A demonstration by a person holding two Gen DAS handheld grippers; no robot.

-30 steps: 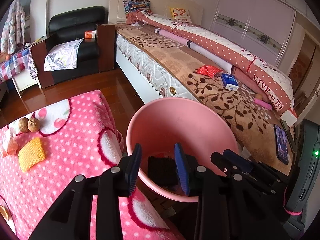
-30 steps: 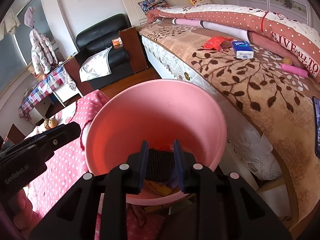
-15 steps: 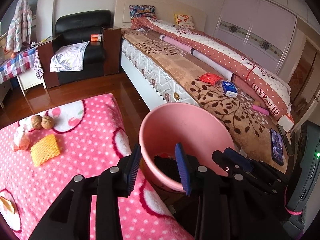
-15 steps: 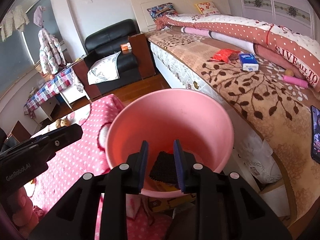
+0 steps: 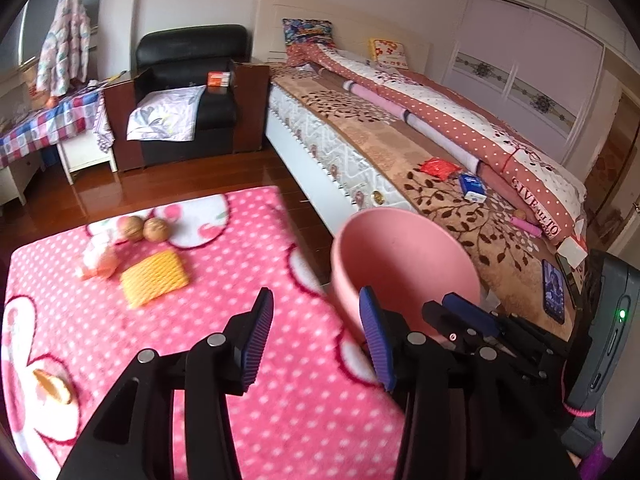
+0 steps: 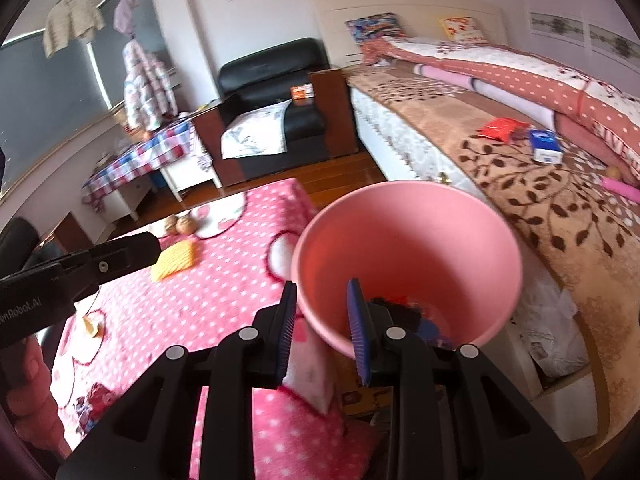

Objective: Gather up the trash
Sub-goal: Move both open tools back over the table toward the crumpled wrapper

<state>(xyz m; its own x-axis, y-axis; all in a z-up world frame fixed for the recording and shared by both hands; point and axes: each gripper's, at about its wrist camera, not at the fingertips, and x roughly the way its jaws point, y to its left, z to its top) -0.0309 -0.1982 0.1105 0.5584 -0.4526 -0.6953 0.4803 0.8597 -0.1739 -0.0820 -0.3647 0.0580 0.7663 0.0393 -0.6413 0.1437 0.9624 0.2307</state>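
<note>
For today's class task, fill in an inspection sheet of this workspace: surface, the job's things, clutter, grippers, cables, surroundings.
Surface: pink polka-dot blanket covering the table.
Job's things: pink bucket beside the table, dark and red scraps inside; yellow sponge, two walnuts, crumpled wrapper and a peel scrap on the blanket.
Clutter: red packet, blue box and phone on the bed.
Grippers: left gripper opening, nothing between its jaws; right gripper apart, empty.
Cables: nothing seen.
Surroundings: bed, black armchair, wardrobe, wooden floor.
</note>
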